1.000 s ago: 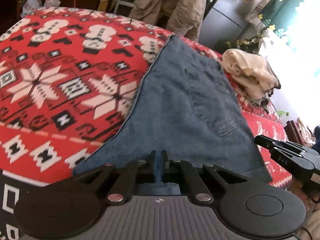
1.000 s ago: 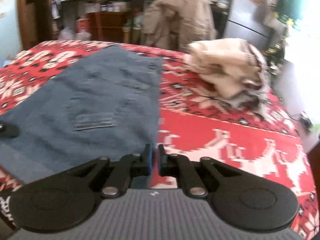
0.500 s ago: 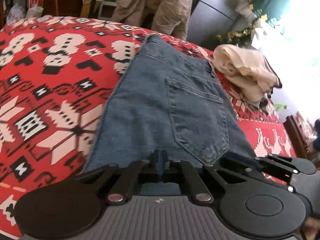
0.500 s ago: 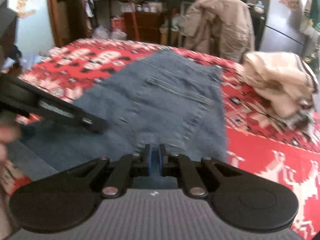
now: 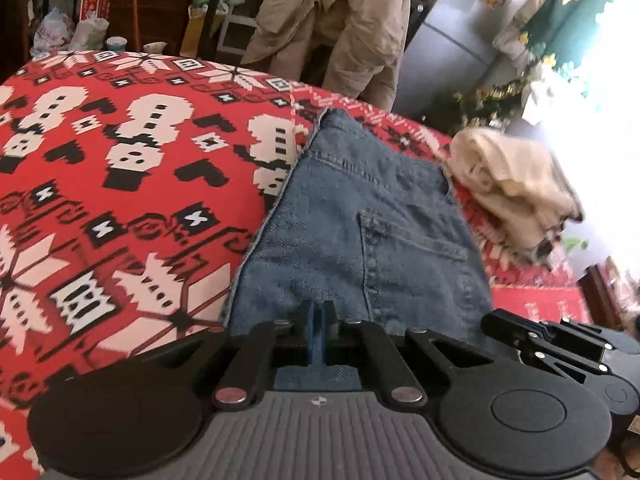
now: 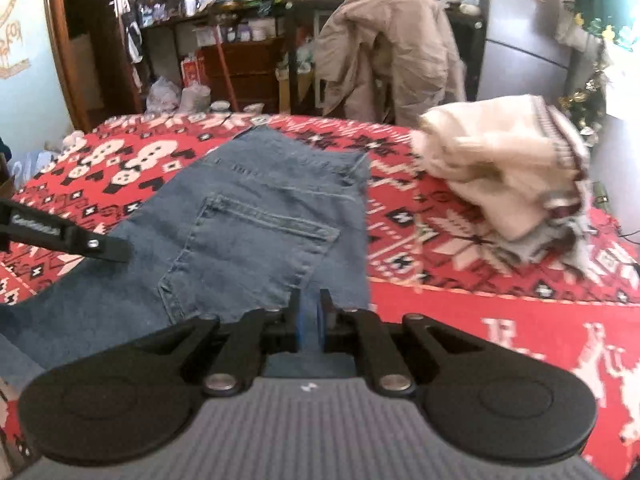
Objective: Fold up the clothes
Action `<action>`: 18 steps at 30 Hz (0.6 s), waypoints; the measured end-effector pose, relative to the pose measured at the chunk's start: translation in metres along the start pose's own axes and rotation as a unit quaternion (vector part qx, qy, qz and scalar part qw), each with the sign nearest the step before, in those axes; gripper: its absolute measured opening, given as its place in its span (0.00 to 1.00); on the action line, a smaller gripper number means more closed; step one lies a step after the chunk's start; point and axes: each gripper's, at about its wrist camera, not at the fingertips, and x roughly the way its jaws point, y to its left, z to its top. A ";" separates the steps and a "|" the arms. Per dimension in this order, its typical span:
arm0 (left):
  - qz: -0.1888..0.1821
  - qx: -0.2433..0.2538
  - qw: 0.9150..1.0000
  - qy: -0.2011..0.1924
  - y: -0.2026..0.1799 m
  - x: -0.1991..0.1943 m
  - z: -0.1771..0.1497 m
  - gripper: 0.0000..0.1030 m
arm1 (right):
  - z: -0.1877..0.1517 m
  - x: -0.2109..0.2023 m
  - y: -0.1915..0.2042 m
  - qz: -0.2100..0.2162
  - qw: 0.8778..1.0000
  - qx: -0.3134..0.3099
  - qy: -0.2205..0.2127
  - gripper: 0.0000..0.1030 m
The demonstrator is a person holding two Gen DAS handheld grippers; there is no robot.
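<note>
Blue jeans (image 5: 360, 240) lie on the red patterned blanket (image 5: 120, 160), back pocket up, waistband at the far end. They also show in the right wrist view (image 6: 248, 232). My left gripper (image 5: 318, 332) is shut on the near denim edge. My right gripper (image 6: 309, 320) is shut on the near edge at the jeans' right side. The right gripper shows at the lower right of the left wrist view (image 5: 560, 344). A left fingertip (image 6: 96, 246) pokes in from the left over the denim.
A pile of cream clothes (image 6: 508, 172) lies on the blanket to the right of the jeans, also in the left wrist view (image 5: 512, 188). A beige jacket (image 6: 384, 48) hangs on a chair beyond the bed. Cluttered shelves (image 6: 240, 52) stand behind.
Both grippers have carried the near denim edge forward over the jeans. The visible jeans are shorter and the back pocket now faces up. The grippers have come closer together.
</note>
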 end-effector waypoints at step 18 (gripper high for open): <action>-0.008 0.006 1.000 0.007 0.001 0.012 0.019 0.03 | 0.017 -0.002 -0.019 0.001 1.000 0.016 -0.019 0.08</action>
